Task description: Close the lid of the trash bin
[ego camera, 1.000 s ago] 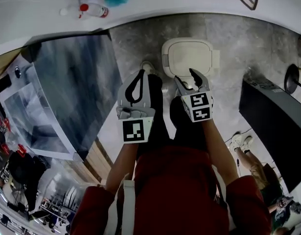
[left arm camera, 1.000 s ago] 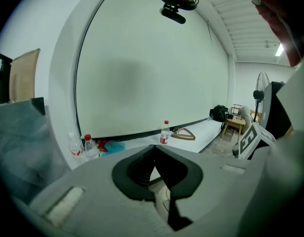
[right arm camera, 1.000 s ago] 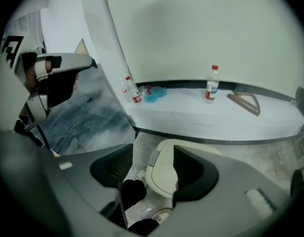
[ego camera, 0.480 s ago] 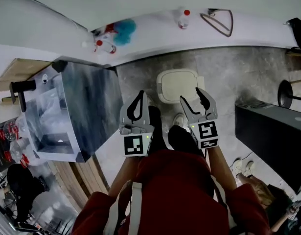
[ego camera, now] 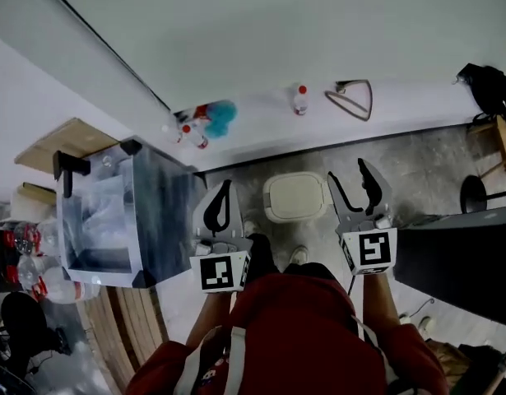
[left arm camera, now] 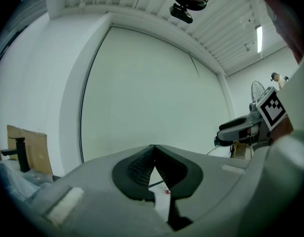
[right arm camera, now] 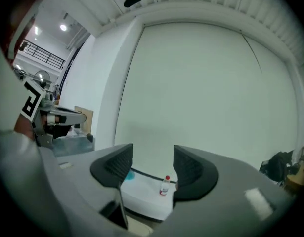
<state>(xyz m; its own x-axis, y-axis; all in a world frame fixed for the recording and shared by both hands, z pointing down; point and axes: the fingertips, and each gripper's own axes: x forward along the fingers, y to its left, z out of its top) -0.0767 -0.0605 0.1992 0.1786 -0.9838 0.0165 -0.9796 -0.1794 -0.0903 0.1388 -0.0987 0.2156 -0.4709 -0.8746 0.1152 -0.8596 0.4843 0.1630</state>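
In the head view the cream trash bin [ego camera: 295,197] stands on the grey floor by the person's feet, and its lid lies flat on top. My left gripper [ego camera: 225,189] hangs left of the bin, jaws pressed together with nothing in them. My right gripper [ego camera: 350,177] is raised to the right of the bin, open and empty. The left gripper [left arm camera: 153,149] and the right gripper [right arm camera: 152,165] both point at the pale wall, and neither gripper view shows the bin.
A grey see-through box [ego camera: 125,220] stands at the left, a black cabinet [ego camera: 458,262] at the right. A white ledge [ego camera: 261,122] along the wall carries a bottle [ego camera: 300,99], a hanger [ego camera: 351,97] and a blue object [ego camera: 221,118]. A black bag [ego camera: 487,89] lies far right.
The head view has tilted up toward the wall. Both grippers rose away from the bin; the right gripper, earlier over the lid's front edge, now hangs to its right.
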